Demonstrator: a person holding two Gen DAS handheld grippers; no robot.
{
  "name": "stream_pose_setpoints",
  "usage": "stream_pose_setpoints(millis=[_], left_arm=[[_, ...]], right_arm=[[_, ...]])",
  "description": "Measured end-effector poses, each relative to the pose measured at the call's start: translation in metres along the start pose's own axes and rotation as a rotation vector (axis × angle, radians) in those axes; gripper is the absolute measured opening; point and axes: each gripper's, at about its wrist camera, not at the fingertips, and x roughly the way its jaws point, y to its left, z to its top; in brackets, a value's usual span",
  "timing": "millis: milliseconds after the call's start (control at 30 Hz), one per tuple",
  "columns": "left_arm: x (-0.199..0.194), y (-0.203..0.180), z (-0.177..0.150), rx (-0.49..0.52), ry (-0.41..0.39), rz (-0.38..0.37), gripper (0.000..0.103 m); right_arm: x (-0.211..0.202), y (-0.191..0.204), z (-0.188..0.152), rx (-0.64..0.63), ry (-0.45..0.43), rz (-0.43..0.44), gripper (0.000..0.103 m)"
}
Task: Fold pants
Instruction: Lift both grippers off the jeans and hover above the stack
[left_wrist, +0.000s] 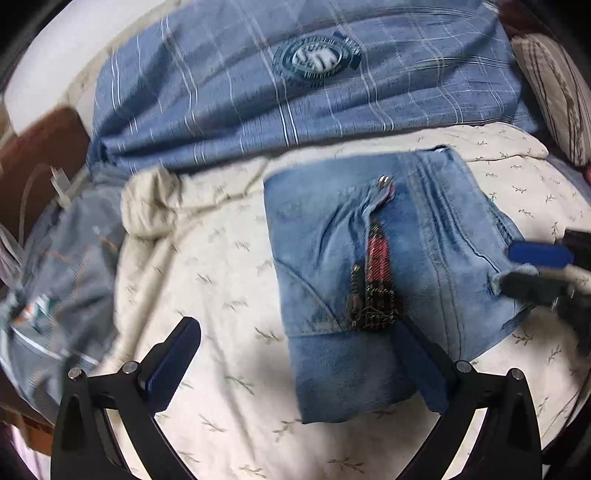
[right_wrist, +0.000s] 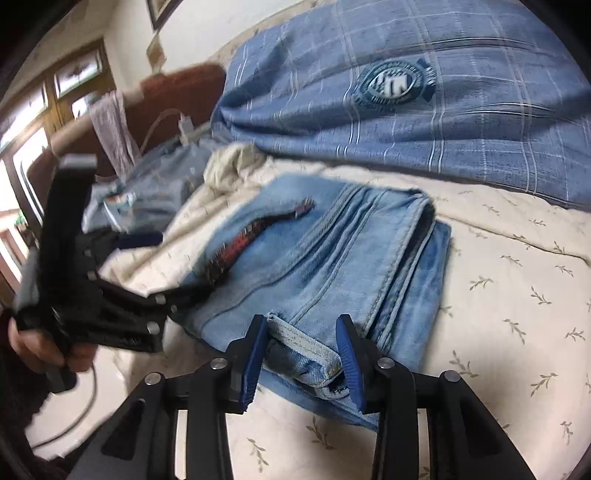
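Note:
Light blue denim pants (left_wrist: 373, 258) lie folded into a compact stack on the cream leaf-print bedspread (left_wrist: 207, 295); a red beaded chain ornament (left_wrist: 375, 273) hangs on top. My left gripper (left_wrist: 295, 343) is open wide, its right finger resting on the pants' near edge. In the right wrist view the pants (right_wrist: 332, 258) show stacked layers, and my right gripper (right_wrist: 303, 354) has its blue pads on either side of a folded hem corner (right_wrist: 306, 347); the pads look slightly apart from the cloth. The right gripper (left_wrist: 532, 266) shows at the pants' right edge.
A blue plaid quilt (left_wrist: 295, 92) with a round emblem is bunched behind the pants. A striped pillow (left_wrist: 554, 92) lies at the far right. Grey-blue bedding (left_wrist: 66, 266) and a brown headboard (left_wrist: 40, 155) with a white charger cable lie left. The hand-held left gripper (right_wrist: 74, 266) shows in the right wrist view.

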Motion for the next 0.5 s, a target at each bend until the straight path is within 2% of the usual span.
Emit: stream_pose_setpoints(millis=[133, 233, 500], left_arm=[[-0.022, 0.001, 0.015, 0.028, -0.082, 0.030, 0.103], [-0.031, 0.004, 0.026, 0.041, -0.118, 0.058, 0.103], [-0.028, 0.000, 0.043, 0.066, -0.130, 0.059, 0.103]], right_arm=[[-0.013, -0.009, 0.011, 0.047, -0.097, -0.020, 0.042], [-0.012, -0.013, 0.018, 0.088, -0.137, -0.042, 0.042], [0.022, -0.016, 0.035, 0.143, -0.096, -0.057, 0.042]])
